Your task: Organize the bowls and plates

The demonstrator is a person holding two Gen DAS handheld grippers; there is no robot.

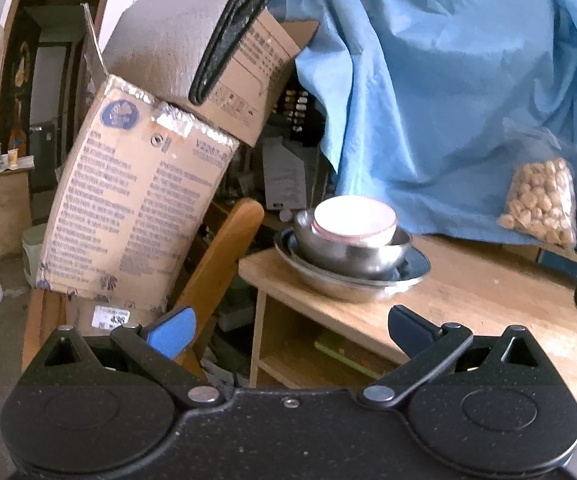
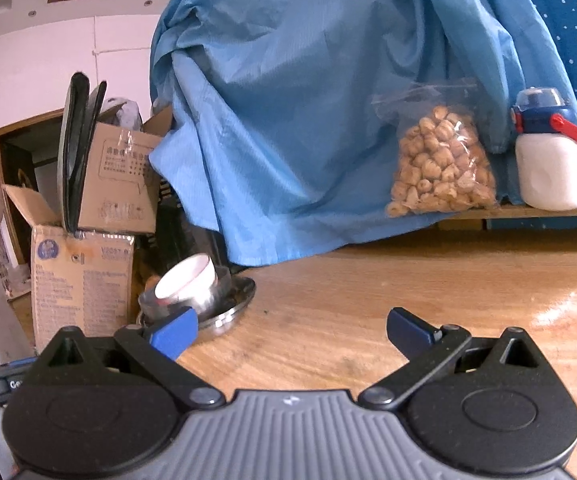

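Note:
A white bowl (image 1: 354, 220) with a reddish rim sits inside a steel bowl (image 1: 352, 252), which rests on stacked steel plates (image 1: 368, 284) at the wooden table's left corner. My left gripper (image 1: 292, 328) is open and empty, held back from the stack, near the table's edge. In the right wrist view the same white bowl (image 2: 186, 280), steel bowl (image 2: 204, 300) and steel plates (image 2: 232, 308) lie at the left. My right gripper (image 2: 292, 330) hangs open over the bare tabletop with nothing between its fingers, its left fingertip just in front of the stack.
A blue cloth (image 2: 308, 100) drapes behind the wooden table (image 2: 408, 304). A clear bag of nuts (image 2: 440, 168) and a white bottle (image 2: 552, 160) stand on a raised shelf at the back right. Cardboard boxes (image 1: 136, 208) and a wooden chair (image 1: 224, 256) crowd the table's left side.

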